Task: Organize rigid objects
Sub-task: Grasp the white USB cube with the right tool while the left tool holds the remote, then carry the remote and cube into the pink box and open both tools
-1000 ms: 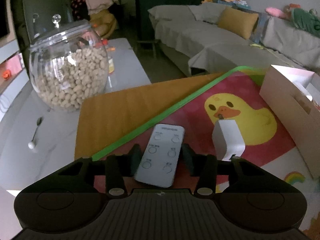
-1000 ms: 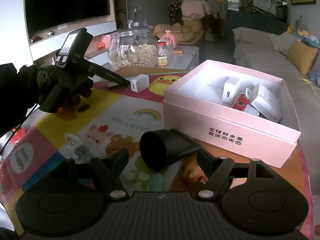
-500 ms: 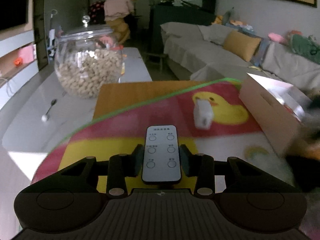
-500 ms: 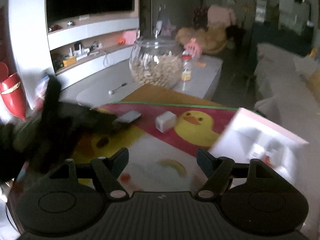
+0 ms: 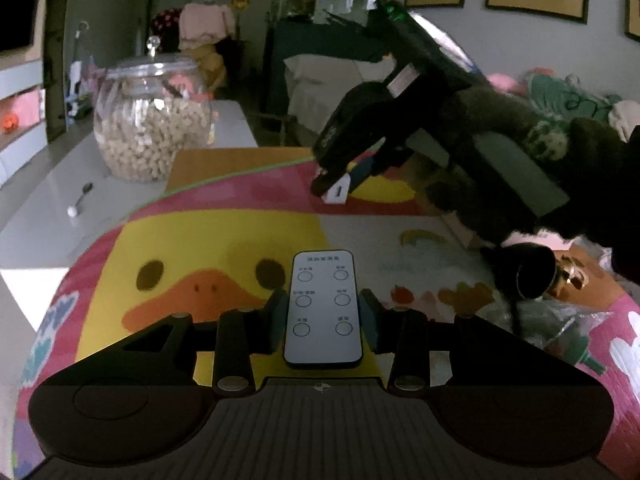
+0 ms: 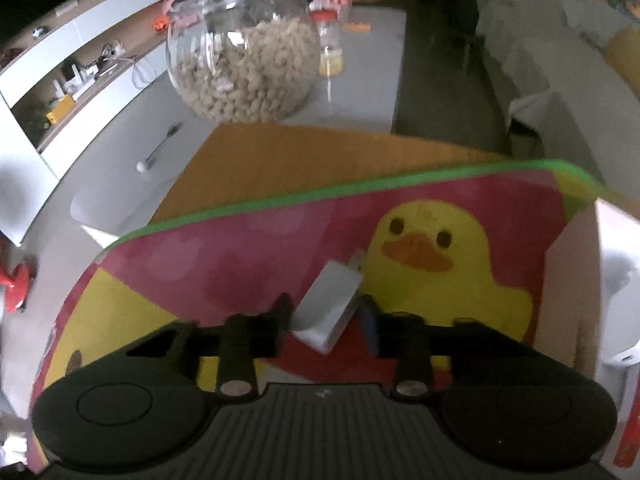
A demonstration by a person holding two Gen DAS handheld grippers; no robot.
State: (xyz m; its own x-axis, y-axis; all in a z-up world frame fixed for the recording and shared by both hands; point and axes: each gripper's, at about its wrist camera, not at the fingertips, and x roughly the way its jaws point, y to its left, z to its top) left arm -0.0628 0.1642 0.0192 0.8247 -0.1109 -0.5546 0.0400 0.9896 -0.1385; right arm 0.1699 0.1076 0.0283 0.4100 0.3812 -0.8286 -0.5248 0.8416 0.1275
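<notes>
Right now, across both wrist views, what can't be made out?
- Pink box: right wrist view, contents cut off by the frame edge; left wrist view, hidden behind the gloved hand.
- Remote control button labels: left wrist view, too small.
- White charger: right tool covers its sides; blurred.

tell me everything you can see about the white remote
The flat white plastic remote is a slim rounded rectangle with six round outlined buttons in two columns, small grey labels and a line of text on top. It sits face up and lengthwise between the left gripper fingers, which clamp its long edges, above the duck-print mat.
</notes>
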